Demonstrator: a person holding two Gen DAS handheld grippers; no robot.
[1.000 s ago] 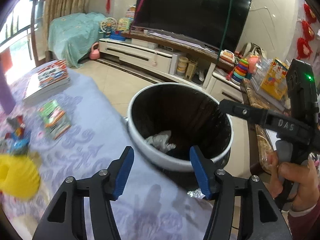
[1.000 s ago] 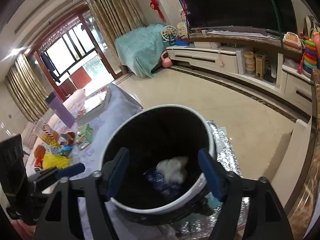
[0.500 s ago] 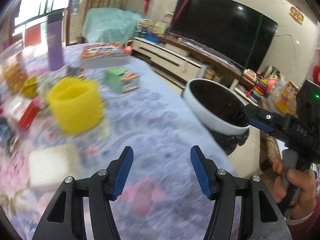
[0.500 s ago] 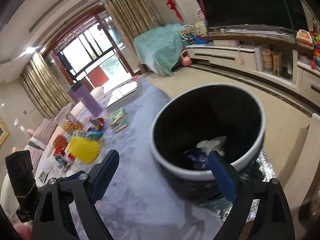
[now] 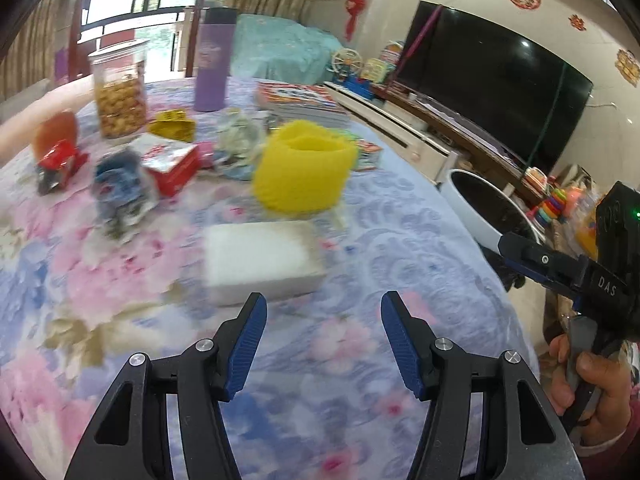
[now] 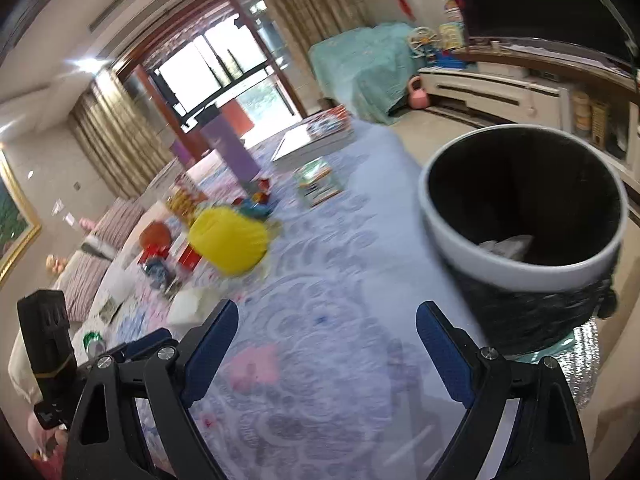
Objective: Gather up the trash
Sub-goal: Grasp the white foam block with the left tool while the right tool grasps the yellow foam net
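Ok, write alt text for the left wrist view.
The open, empty left gripper hangs over a flowered tablecloth, pointing at a white block and a yellow cup among scattered wrappers. The trash bin and the right gripper sit at the right edge.

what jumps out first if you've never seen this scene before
A bright yellow cup-shaped thing stands mid-table on the flowered cloth, with wrappers and snack packs cluttered to its left. A white-rimmed trash bin with a black liner sits just off the table's edge, some crumpled trash already inside.
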